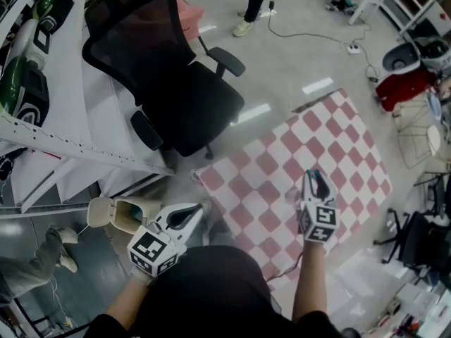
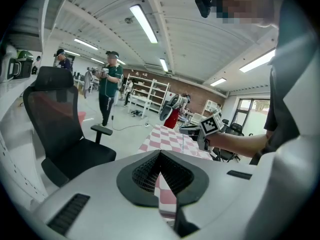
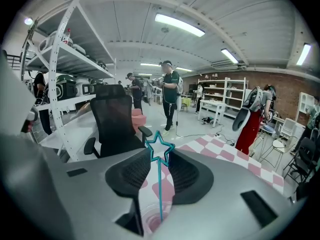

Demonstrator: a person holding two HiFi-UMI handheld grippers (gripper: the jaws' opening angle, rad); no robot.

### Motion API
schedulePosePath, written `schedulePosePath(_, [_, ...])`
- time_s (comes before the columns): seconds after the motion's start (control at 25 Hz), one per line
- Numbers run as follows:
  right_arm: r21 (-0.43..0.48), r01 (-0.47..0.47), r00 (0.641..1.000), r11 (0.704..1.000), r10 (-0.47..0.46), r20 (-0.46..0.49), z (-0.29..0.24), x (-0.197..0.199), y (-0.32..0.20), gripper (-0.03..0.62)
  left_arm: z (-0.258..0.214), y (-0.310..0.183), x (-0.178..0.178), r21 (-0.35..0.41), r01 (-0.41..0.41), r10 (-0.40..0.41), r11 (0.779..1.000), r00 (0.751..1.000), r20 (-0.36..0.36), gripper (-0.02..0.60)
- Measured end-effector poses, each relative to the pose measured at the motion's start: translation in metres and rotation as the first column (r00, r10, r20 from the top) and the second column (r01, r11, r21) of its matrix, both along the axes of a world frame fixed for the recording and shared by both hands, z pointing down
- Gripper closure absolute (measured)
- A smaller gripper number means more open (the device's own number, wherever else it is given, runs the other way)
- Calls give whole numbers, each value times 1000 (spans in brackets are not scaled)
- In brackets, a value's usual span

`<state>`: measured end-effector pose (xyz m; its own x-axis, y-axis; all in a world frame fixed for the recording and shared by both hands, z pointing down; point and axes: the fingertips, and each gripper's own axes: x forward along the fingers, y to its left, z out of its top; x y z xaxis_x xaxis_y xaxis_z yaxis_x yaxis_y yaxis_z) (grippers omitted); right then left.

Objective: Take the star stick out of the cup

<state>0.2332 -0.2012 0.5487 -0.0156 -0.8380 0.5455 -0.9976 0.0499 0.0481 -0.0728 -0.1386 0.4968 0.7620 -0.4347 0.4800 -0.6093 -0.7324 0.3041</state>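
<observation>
A teal star stick (image 3: 160, 149) stands upright in a clear cup (image 3: 150, 223), its thin stem running down between the jaws of my right gripper (image 3: 160, 159). Pink checks show on both sides of the stem, so the pads do not press on it and the gripper is open. From the head view, the right gripper (image 1: 315, 178) hangs over the pink-and-white checked mat (image 1: 282, 167), and the cup is hidden under it. My left gripper (image 1: 197, 211) is off to the left of the mat, shut, with its tips together and nothing in it (image 2: 160, 156).
A black office chair (image 1: 169, 83) stands behind the mat. White shelving (image 1: 42, 132) runs along the left, with a beige object (image 1: 116, 213) below it. A person (image 1: 254, 2) stands at the back. Cables, a red bag (image 1: 402, 86) and stools lie to the right.
</observation>
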Motion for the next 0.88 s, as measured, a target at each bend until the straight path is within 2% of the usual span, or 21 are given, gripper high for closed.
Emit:
schedulePosePath(0.64, [131,-106,993,986,112,-35,-71,1,31,482,-12,-6,5,33,-111,113,993,991,-68,541])
schedulePosePath(0.88, [190,-146,988,971,154,-28,-105,1,49,484,-20,-12,22,54,-173,177,984,979,-101,541])
